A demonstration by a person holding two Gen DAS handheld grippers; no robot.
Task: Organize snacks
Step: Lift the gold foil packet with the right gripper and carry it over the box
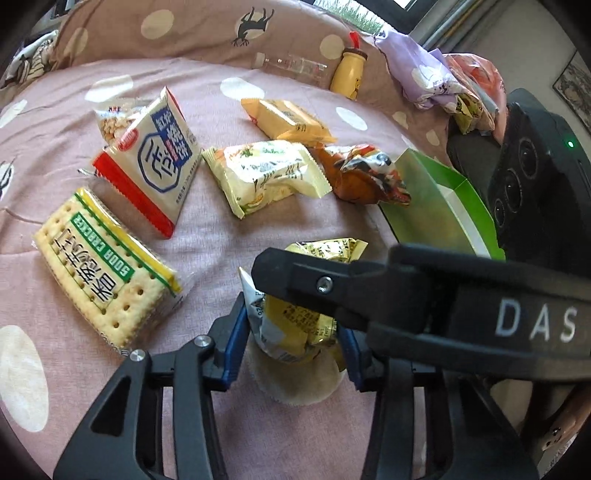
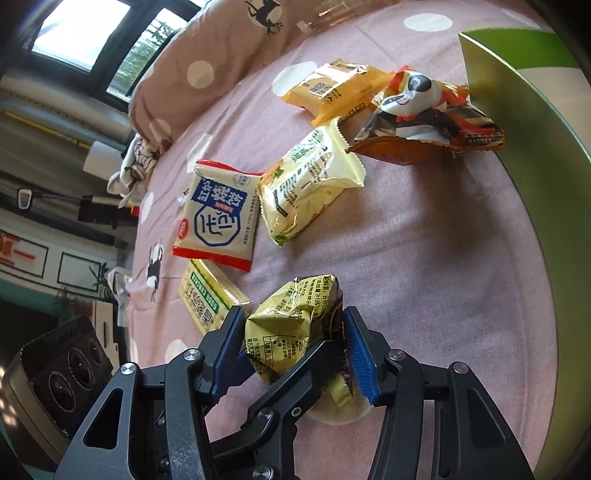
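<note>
A crumpled yellow snack packet (image 1: 295, 325) (image 2: 295, 325) lies on the pink bed sheet, and both grippers are closed on it. My left gripper (image 1: 293, 350) pinches it between its blue pads. My right gripper (image 2: 295, 350) squeezes the same packet from the other side; its black arm (image 1: 406, 291) crosses over the packet in the left wrist view. Other snacks lie beyond: a soda cracker pack (image 1: 107, 269), a white, red and blue packet (image 1: 151, 162), a pale yellow packet (image 1: 266, 173), an orange-yellow packet (image 1: 288, 118) and a brown-orange packet (image 1: 365, 173).
A green open box (image 1: 443, 206) (image 2: 524, 110) stands to the right of the snacks. A pillow (image 1: 184, 29), a clear bottle (image 1: 295, 66) and a yellow bottle (image 1: 349, 70) lie at the far edge. Crumpled clothes (image 1: 443, 81) sit at the far right.
</note>
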